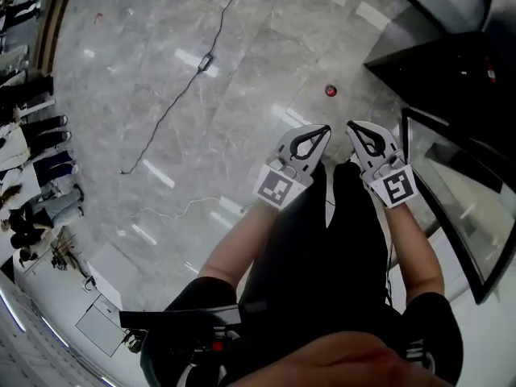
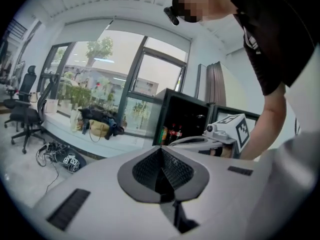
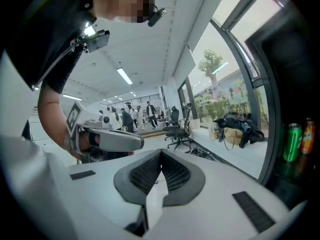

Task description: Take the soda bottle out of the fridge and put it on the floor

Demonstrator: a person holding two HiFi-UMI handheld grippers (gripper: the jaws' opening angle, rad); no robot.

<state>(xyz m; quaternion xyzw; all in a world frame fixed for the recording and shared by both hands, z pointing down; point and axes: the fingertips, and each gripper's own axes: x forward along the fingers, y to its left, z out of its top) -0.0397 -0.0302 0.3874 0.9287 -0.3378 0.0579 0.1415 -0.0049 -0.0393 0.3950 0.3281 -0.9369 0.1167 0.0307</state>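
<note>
Both grippers are held side by side over the floor in front of the person's dark trousers. My left gripper (image 1: 324, 129) is shut with nothing between its jaws, and my right gripper (image 1: 351, 126) is shut and empty too. In the left gripper view the black fridge (image 2: 197, 109) stands open ahead, with dark soda bottles (image 2: 174, 133) on a shelf inside, well beyond my left gripper (image 2: 161, 149). In the right gripper view a green can (image 3: 292, 142) and an orange one (image 3: 308, 134) show at the right edge, inside the fridge.
The fridge's glass door (image 1: 459, 204) hangs open at my right. A small red object (image 1: 330, 91) lies on the marble floor ahead. A cable (image 1: 181, 95) runs across the floor at the left. Office chairs (image 3: 177, 130) and several people stand far off.
</note>
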